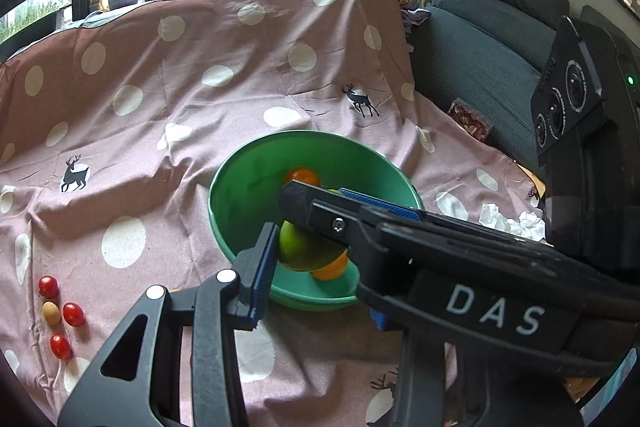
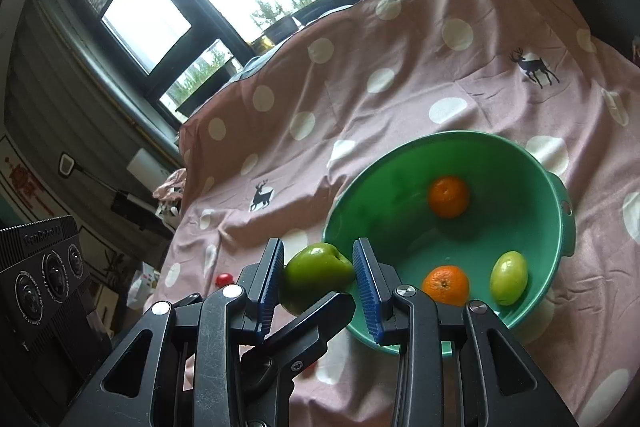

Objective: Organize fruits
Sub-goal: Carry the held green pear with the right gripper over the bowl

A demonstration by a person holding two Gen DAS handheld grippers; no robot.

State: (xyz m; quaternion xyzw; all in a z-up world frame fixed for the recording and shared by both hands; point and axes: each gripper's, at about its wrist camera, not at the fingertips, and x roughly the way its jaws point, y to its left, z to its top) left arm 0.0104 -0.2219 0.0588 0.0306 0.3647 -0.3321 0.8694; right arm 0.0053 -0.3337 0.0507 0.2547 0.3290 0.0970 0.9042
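Two grippers pinch one apple (image 2: 316,277) at the bowl (image 2: 560,227) rim; carry it inward, then release low.

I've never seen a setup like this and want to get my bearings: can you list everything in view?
green bowl: one, green, on the cloth
oranges: two, orange, inside the bowl
small green fruit: one, yellow-green, inside the bowl
green apple: one, green, at the bowl's near rim
cherry tomatoes: three, red, on the cloth
tan fruit: one, tan, among the tomatoes
cloth: one, pink with white dots
sofa: one, dark grey, beside the cloth
right gripper: one, black with blue pads, clamping the apple
left gripper: one, black with blue pads, one pad against the apple, other finger hidden
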